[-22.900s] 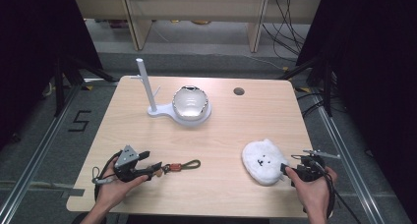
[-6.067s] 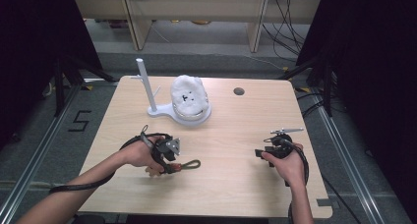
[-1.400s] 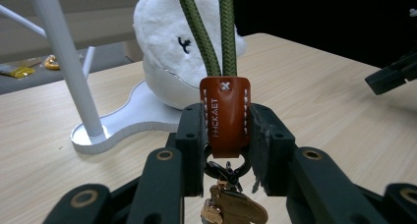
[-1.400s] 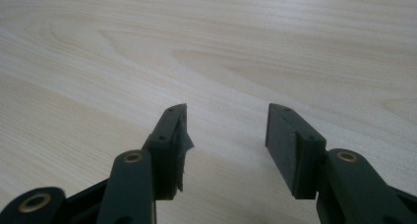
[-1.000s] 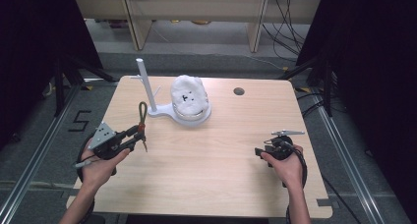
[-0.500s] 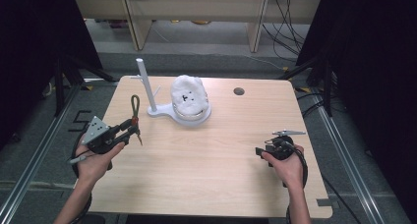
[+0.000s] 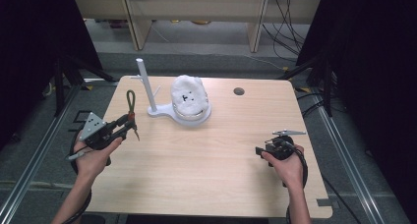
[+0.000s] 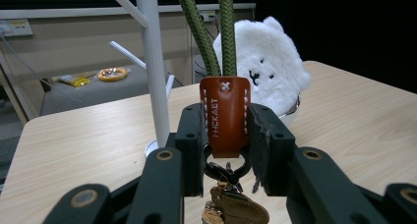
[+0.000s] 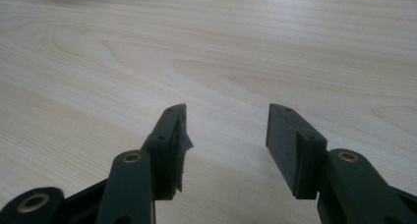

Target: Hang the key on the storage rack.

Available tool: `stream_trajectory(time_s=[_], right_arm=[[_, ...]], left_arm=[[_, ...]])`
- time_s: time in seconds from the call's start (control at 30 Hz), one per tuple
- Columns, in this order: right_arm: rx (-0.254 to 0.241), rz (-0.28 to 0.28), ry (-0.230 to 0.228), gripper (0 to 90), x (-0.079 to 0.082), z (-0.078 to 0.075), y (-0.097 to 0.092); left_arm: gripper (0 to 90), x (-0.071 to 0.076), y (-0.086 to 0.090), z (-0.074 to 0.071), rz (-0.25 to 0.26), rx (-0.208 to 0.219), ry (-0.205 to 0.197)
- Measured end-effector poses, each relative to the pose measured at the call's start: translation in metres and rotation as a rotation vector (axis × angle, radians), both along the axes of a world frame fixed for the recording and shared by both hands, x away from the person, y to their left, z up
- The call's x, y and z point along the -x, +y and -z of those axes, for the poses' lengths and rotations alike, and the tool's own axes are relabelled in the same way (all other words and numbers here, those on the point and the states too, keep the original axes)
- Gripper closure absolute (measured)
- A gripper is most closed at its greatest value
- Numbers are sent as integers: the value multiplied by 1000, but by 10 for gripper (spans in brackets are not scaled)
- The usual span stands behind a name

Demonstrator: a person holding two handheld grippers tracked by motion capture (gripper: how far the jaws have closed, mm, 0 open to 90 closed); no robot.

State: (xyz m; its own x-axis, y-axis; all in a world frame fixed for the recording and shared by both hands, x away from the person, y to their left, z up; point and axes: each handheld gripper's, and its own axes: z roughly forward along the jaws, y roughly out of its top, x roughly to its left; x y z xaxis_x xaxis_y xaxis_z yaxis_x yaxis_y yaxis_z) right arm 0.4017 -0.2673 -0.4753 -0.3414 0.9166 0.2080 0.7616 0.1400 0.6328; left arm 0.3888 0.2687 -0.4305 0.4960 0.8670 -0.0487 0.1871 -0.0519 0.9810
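Braided green cord (image 8: 216, 32) with a glossy brown leather tab (image 8: 225, 113); fluffy white plush toy (image 8: 268, 62); matt pale wooden table (image 7: 211, 160).

A light wooden table (image 7: 211, 160) with rounded corners was seen at the centre, a small round dark hole (image 7: 239, 91) being set in its top near the 1 o'clock corner. Beneath it a grey carpeted floor (image 7: 29, 150) was laid, crossed at 8 o'clock and 4 o'clock by metal rails (image 7: 34, 155). At 12 o'clock pale wooden shelving (image 7: 196, 5) was placed, with loose black cables (image 7: 285, 13) hung before it at 1 o'clock. Black curtains (image 7: 373, 86) were drawn at 3 o'clock and 9 o'clock. The tabletop was evenly lit from above.
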Motion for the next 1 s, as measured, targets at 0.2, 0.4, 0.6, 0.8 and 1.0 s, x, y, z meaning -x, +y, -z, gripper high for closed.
stream_trajectory(time_s=[0.2, 0.4, 0.6, 0.8, 1.0], right_arm=[[5, -2, -6, 509, 0, 1, -1], [-5, 16, 0, 506, 0, 0, 1], [9, 8, -9, 505, 0, 1, 0], [-14, 10, 1, 505, 0, -1, 1], [-11, 14, -2, 504, 0, -1, 1]], left_arm=[[680, -6, 3, -1, -16, 2, -1], [680, -14, 3, -4, -25, 11, -15], [680, -21, 5, -7, -37, 0, -6], [680, -30, 9, -6, -47, 4, 4], [679, -38, 13, -7, -54, -1, 13]])
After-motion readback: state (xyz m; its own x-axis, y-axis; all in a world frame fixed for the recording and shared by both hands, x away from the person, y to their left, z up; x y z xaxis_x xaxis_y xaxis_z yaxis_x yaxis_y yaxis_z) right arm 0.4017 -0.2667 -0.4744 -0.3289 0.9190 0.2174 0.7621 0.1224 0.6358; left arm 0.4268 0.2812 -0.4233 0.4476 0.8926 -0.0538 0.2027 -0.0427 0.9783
